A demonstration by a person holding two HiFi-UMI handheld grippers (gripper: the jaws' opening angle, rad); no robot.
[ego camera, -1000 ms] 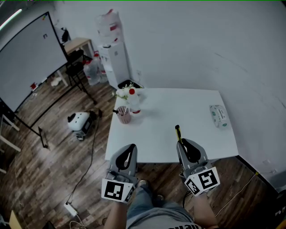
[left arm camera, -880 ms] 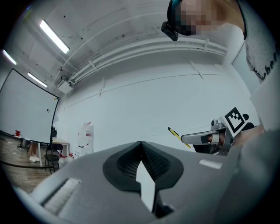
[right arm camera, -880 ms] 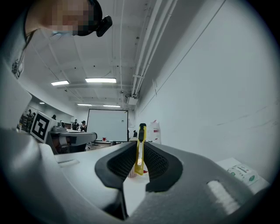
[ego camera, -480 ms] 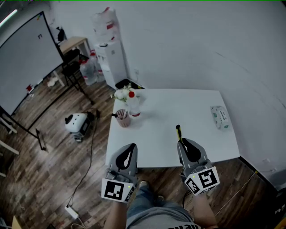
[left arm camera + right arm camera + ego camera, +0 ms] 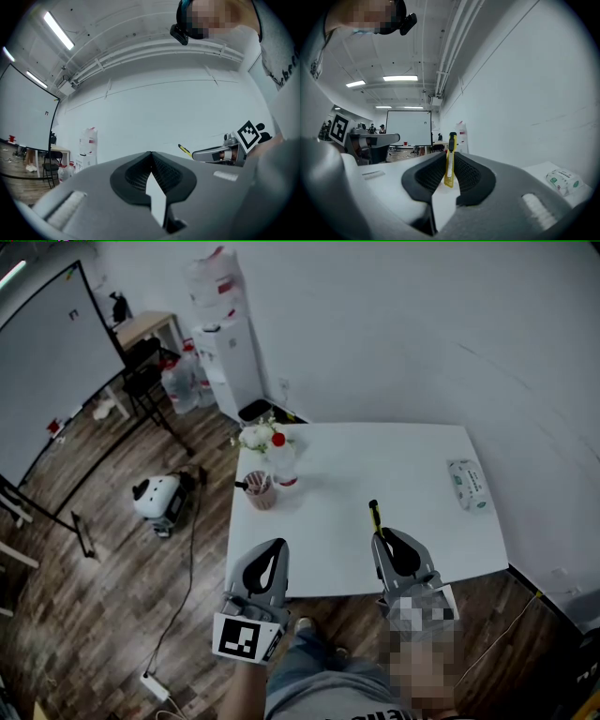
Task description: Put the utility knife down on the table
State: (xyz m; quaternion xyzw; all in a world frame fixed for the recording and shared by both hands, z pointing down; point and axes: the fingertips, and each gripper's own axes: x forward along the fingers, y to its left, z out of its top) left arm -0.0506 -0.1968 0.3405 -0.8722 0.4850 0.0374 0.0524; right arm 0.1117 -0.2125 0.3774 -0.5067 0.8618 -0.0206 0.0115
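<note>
Two hand-held grippers sit low in the head view, side by side at the near edge of a white table (image 5: 422, 465). The left gripper (image 5: 150, 154) has its jaws pressed together with nothing between them, and it is just short of the table's near left corner. The right gripper (image 5: 450, 161) is clamped on a yellow utility knife (image 5: 451, 152), gripping it by its lower end. The knife's black-tipped end sticks out past the jaw tips, over the near part of the tabletop. Whether the knife touches the table cannot be told.

Farther along the table, on the left side, stand a pink cup (image 5: 260, 490), a clear bottle with a red cap (image 5: 280, 461) and a small bunch of white flowers (image 5: 254, 436). On the right side, near the edge, lies a pack of wipes (image 5: 468, 485). Beyond the table's far left corner a water dispenser (image 5: 228, 362) stands against the white wall, and a large whiteboard (image 5: 47, 371) stands on the wooden floor farther left.
</note>
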